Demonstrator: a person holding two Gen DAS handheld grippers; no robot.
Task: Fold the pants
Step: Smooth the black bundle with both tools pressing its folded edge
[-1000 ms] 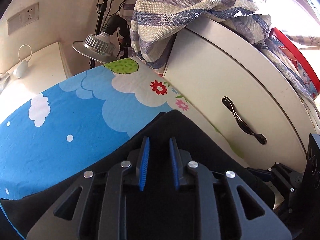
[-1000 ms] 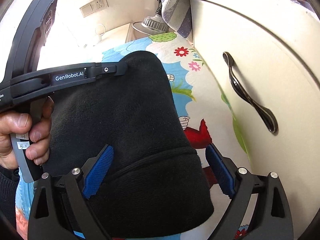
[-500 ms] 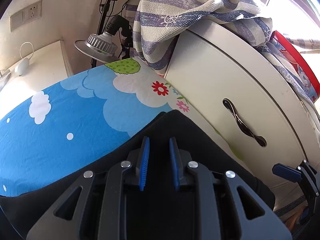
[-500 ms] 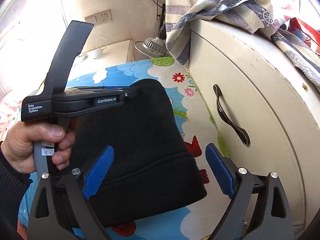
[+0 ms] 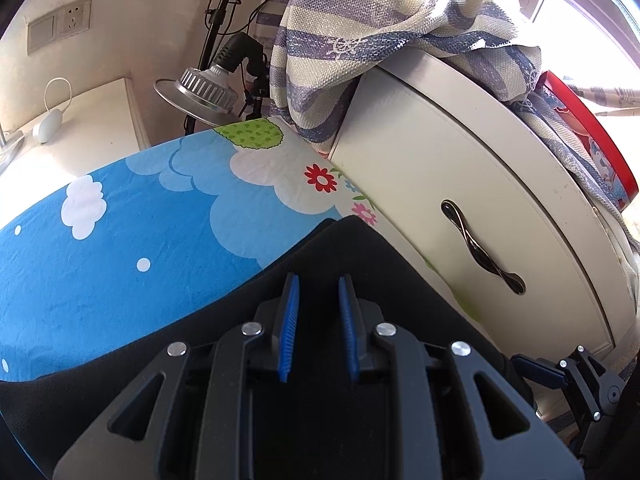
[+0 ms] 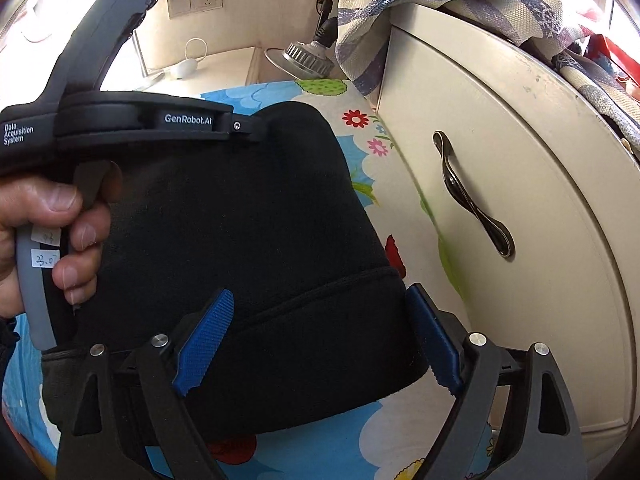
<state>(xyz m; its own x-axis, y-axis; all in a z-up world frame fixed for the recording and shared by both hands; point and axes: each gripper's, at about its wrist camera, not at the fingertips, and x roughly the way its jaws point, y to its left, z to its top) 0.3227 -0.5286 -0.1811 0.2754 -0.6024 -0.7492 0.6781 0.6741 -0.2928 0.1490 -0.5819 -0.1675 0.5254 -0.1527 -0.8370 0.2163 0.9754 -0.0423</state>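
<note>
Pants, black and folded into a thick stack, lie on a cartoon-printed bed sheet just beside a cream cabinet with a dark handle. Left gripper rests over the pants, its blue-padded jaws narrowed to a slim gap; whether they pinch fabric I cannot tell. Right gripper straddles the waistband end, its jaws spread wide and just closing a little, pants between them, pads not pressing. A hand holds the left gripper's handle. A striped cloth drapes over the cabinet top.
</note>
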